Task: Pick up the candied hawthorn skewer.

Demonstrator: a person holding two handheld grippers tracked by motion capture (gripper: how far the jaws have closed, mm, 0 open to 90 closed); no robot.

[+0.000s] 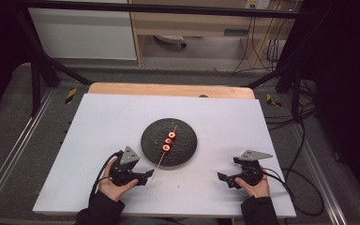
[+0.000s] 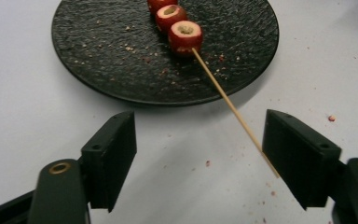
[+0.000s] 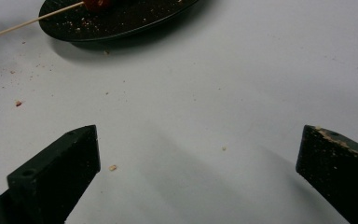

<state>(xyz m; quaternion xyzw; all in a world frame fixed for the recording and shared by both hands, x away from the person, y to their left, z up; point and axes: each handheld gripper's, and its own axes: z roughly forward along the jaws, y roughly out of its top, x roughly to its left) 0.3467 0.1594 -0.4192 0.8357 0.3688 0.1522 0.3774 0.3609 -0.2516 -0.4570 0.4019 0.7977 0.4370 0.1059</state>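
A round black plate (image 1: 187, 140) lies mid-table on the white board. Across it lies a thin wooden skewer (image 1: 159, 161) threaded with three red cored fruit pieces (image 1: 168, 140); its bare end sticks out over the plate's near rim. My left gripper (image 1: 148, 174) rests on the board at that end, open. In the left gripper view the skewer (image 2: 223, 95) runs from the nearest fruit piece (image 2: 185, 35) to the inner face of the right jaw, with my gripper (image 2: 200, 135) untouched by it elsewhere. My right gripper (image 1: 222, 178) rests at the lower right, open and holding nothing (image 3: 200, 135).
Small crumbs dot the plate (image 2: 98, 56) and the white board (image 1: 98, 122). In the right gripper view the plate (image 3: 121, 23) and skewer (image 3: 28, 22) lie far off at the top left. A wooden table edge (image 1: 168, 89) and metal frame bars stand behind.
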